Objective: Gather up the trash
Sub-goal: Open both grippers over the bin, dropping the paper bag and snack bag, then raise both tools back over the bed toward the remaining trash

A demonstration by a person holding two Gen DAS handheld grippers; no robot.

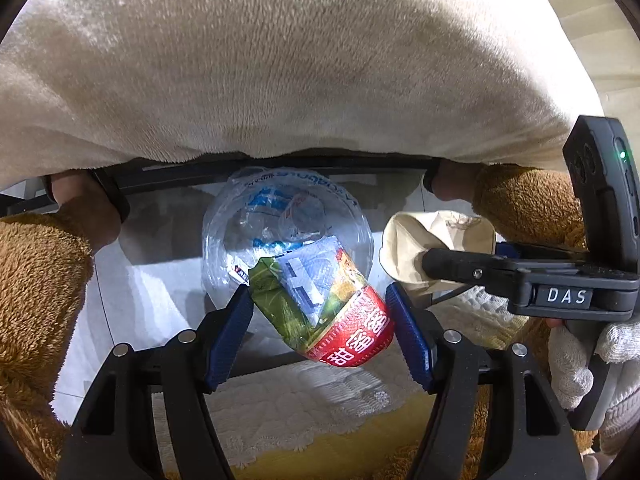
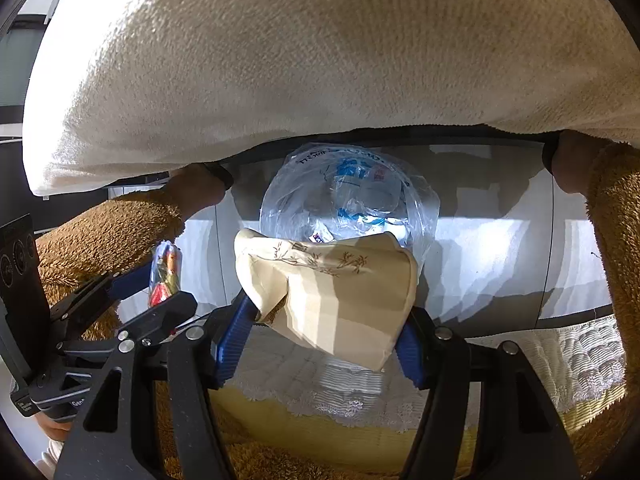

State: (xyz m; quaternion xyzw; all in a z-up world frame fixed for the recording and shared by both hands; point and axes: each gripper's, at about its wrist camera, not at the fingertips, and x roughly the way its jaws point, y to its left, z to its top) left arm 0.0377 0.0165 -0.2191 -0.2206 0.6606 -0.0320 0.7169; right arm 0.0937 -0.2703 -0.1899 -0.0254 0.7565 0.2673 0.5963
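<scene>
My left gripper (image 1: 320, 308) is shut on a crumpled green and red snack wrapper (image 1: 320, 304), held in the air in front of a clear plastic trash bag (image 1: 280, 216) with blue print. My right gripper (image 2: 328, 312) is shut on a cream paper packet with a bamboo print (image 2: 332, 288), held just before the same bag (image 2: 348, 196). In the left wrist view the right gripper (image 1: 424, 266) and its packet (image 1: 432, 236) sit just right of the wrapper. In the right wrist view the left gripper (image 2: 168, 292) and the wrapper (image 2: 164, 276) sit at the left.
A large cream plush cushion (image 1: 280, 60) hangs over the bag and fills the upper half of both views. Brown plush toy arms (image 1: 36, 280) flank both sides. A white and yellow mat (image 2: 360, 412) lies below on a pale tiled floor (image 2: 500, 248).
</scene>
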